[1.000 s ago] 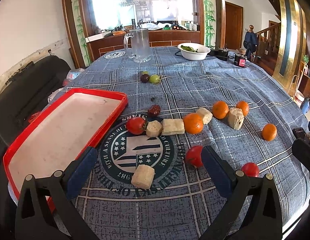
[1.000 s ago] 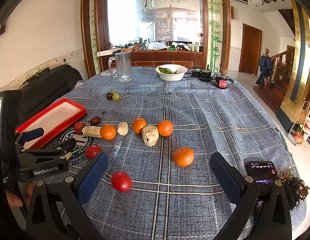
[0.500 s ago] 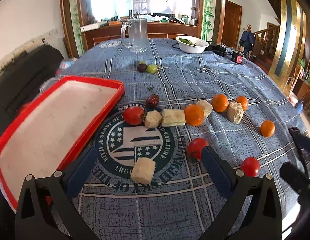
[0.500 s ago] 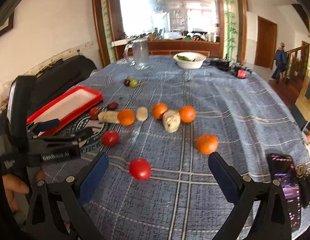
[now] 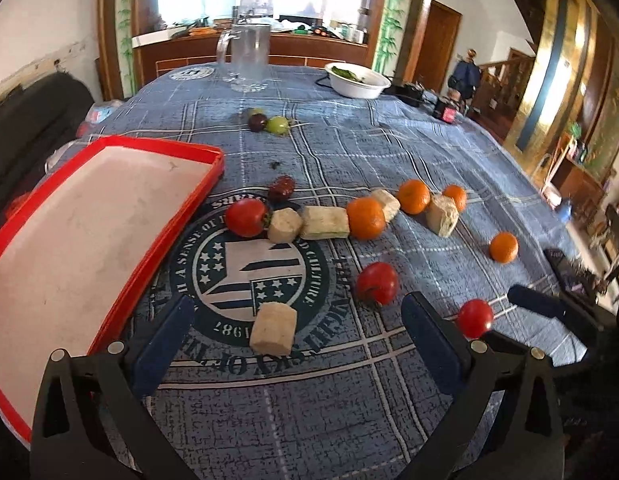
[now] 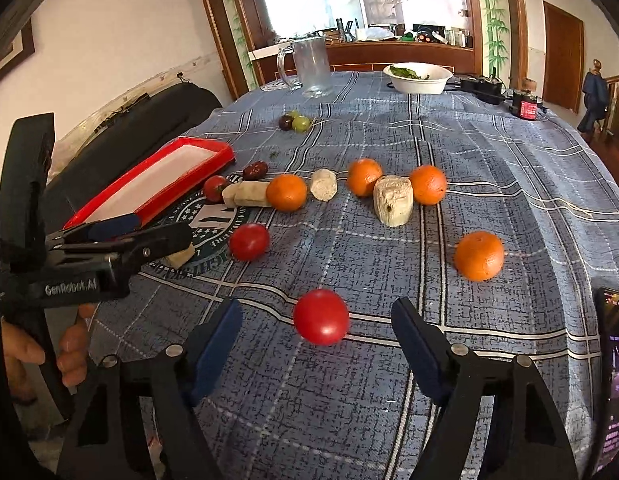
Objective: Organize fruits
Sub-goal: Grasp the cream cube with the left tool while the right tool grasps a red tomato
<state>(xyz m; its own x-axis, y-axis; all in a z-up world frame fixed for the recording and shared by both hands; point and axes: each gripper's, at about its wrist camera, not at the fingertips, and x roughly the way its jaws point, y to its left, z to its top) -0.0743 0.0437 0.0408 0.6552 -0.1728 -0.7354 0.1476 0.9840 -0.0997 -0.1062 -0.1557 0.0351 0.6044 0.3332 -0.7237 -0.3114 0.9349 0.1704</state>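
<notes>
Red tomato (image 6: 321, 316) lies on the blue plaid cloth of the worktop (image 6: 489, 152), between the blue pads of my right tool (image 6: 315, 322); its jaws have just been narrowing but stand clear of the fruit on both sides. My left tool (image 5: 297, 320) is spread wide above a pale cut chunk (image 5: 274, 329) on the round emblem, touching nothing. A red-rimmed tray (image 5: 157, 236) sits at the left. Between them, a loose row of oranges (image 6: 286, 192), more tomatoes (image 6: 248, 241) and pale pieces crosses the cloth; one orange (image 6: 479, 256) lies apart at right.
</notes>
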